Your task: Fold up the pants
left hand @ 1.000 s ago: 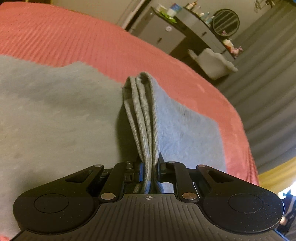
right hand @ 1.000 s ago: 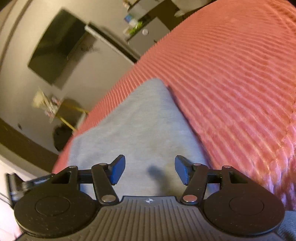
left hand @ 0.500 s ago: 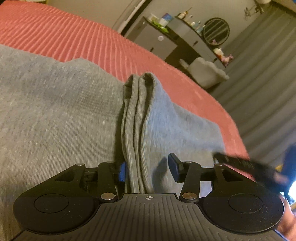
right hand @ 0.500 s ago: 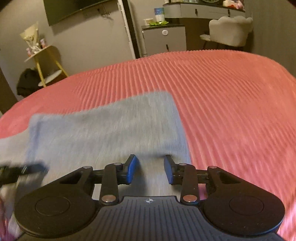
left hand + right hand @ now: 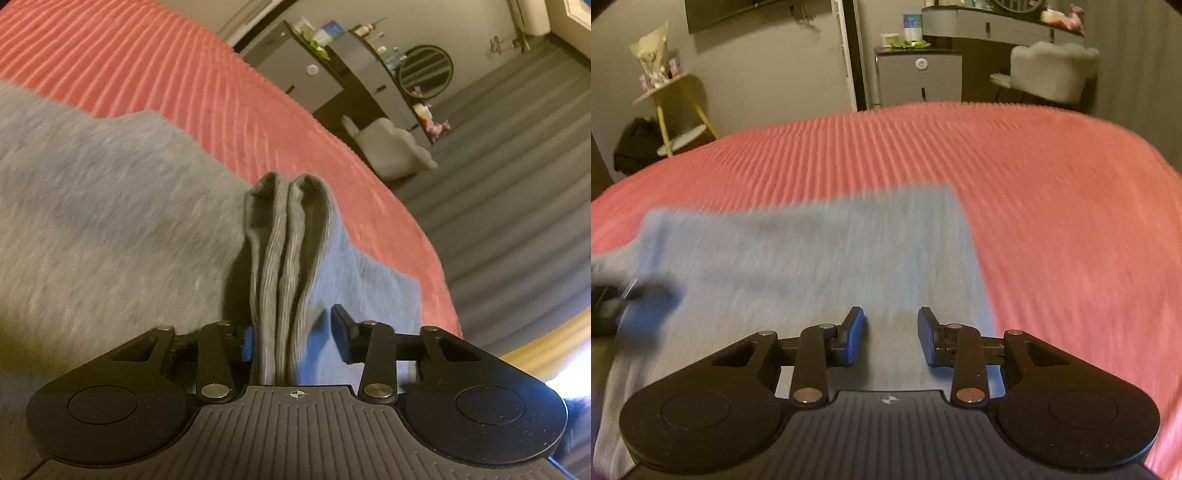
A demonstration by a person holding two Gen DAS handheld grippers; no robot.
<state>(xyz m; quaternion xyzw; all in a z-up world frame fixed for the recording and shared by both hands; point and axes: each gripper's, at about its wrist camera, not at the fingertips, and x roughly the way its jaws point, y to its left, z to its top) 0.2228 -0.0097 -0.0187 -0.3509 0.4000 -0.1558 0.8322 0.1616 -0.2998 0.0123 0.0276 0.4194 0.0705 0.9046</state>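
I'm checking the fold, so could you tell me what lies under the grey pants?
The grey pants lie on the ribbed red bedspread, which shows around their edges. Whatever is directly beneath the fabric is covered.

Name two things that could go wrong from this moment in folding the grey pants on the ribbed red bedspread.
1. The left gripper is open, with the bunched ribbed grey cuff against one finger only; it may slump and spoil the fold.
2. The open right gripper hangs over the flat grey knit pants in a motion-blurred view; closing now could pinch the ribbed red bedspread or too few layers.
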